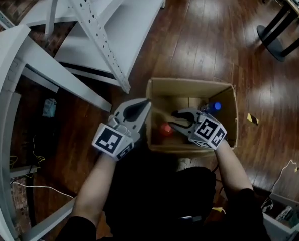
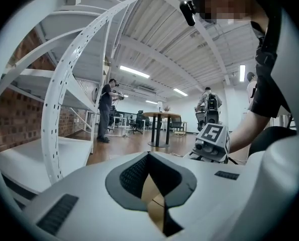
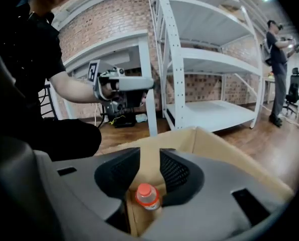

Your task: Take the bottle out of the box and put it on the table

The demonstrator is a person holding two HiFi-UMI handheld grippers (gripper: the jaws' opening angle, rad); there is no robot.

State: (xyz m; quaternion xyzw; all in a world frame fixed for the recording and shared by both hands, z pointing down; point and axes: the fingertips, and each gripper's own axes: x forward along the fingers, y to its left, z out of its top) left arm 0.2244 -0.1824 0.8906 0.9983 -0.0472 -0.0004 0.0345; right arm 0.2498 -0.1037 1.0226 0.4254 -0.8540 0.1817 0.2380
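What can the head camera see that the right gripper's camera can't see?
Only the head view shows a blue cap inside the box, near its right wall, and the marker cube on the right gripper.

Only the right gripper view shows a brick wall, tall white shelves and a person standing far off.

Both show the cardboard box, the orange-capped bottle in it, and the left gripper.

Right gripper (image 3: 145, 168): jaws stood apart; orange-capped bottle (image 3: 145, 197) upright between them, untouched, inside cardboard box (image 3: 217, 140). Far left: left gripper (image 3: 123, 87), hand-held. Beyond: white shelving (image 3: 209, 59), brick wall (image 3: 104, 24).
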